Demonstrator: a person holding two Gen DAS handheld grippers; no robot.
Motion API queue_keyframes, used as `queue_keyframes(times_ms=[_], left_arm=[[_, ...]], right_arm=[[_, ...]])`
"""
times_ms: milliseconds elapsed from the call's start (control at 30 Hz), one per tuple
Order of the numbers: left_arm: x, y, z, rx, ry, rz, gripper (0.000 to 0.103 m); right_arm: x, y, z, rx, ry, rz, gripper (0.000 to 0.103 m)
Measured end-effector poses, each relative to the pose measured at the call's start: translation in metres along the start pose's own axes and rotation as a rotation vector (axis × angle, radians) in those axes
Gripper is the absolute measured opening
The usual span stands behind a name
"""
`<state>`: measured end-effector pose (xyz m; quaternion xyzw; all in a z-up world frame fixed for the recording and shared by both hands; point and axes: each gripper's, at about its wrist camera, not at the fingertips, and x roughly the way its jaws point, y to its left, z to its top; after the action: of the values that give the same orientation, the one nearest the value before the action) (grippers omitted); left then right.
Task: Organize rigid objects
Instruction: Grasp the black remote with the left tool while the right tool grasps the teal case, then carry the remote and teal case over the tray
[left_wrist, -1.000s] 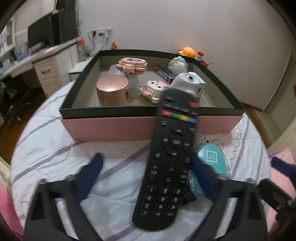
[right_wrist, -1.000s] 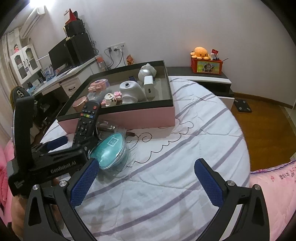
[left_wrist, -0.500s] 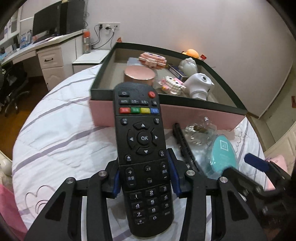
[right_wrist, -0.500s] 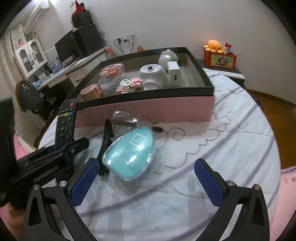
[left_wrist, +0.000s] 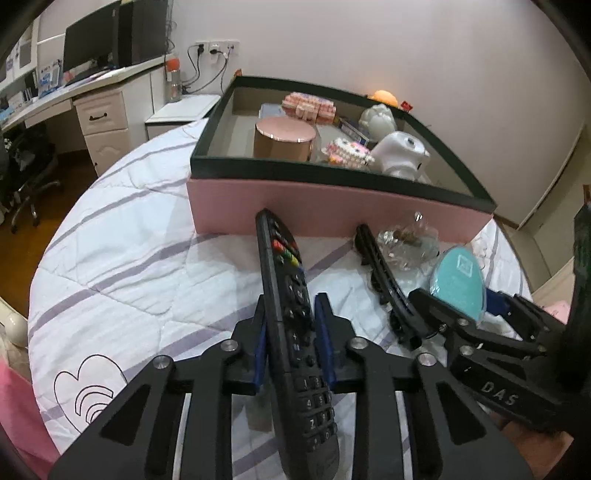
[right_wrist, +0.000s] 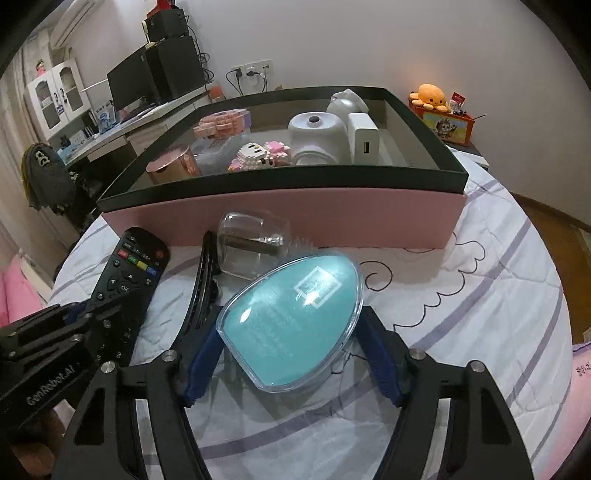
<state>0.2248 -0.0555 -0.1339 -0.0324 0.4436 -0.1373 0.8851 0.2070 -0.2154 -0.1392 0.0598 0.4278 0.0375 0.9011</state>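
A black remote (left_wrist: 284, 280) lies on the striped bed cover in front of the pink box (left_wrist: 332, 206), tipped up onto its long edge. My left gripper (left_wrist: 291, 310) is closing, and its blue pads press both long sides of the remote. In the right wrist view a teal egg-shaped case (right_wrist: 295, 310) in clear plastic lies between the blue pads of my right gripper (right_wrist: 291, 321). Those jaws are closing too, both pad tips meeting the case's sides. The remote (right_wrist: 129, 273) and left gripper (right_wrist: 85, 314) show at the left there.
The pink box with a dark green rim (right_wrist: 280, 181) holds a copper tin (left_wrist: 284, 140), block figures and white gadgets. A black hair clip (right_wrist: 201, 280) and a clear glass jar (right_wrist: 251, 243) lie between remote and case. Desk and chair stand off the bed at left.
The left jaws closed from wide onto the remote, which rolled from flat onto its edge. The right gripper moved forward around the teal case and its jaws narrowed onto it.
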Motion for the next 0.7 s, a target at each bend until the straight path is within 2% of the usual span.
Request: queue_keyframes(times_ms=[33,67,167,233,333,700], left_arm=[[0.002,-0.001,-0.001,0.001,0.007,0.016,0.037],[0.002,-0.002,-0.002,0.003,0.008,0.011,0.038],[0.004,-0.005,-0.004,0.008,0.001,0.014,0.038],[0.002,-0.001,-0.003,-0.012,-0.001,0.000,0.026],[-0.002,0.005,-0.004,-0.046,0.000,-0.047,0.018],[-0.032,0.000,-0.006,-0.035,-0.055,-0.070,0.016]], right_arm=[[-0.001,0.000,0.000,0.001,-0.001,0.002,0.072],[-0.001,0.000,-0.001,0.000,-0.002,0.001,0.072],[-0.002,0.000,0.000,-0.002,-0.004,0.000,0.071],[-0.003,-0.001,0.000,0.005,-0.008,0.008,0.071],[-0.006,-0.004,-0.001,0.015,-0.012,0.020,0.071],[-0.025,-0.016,-0.006,0.044,-0.028,0.054,0.071]])
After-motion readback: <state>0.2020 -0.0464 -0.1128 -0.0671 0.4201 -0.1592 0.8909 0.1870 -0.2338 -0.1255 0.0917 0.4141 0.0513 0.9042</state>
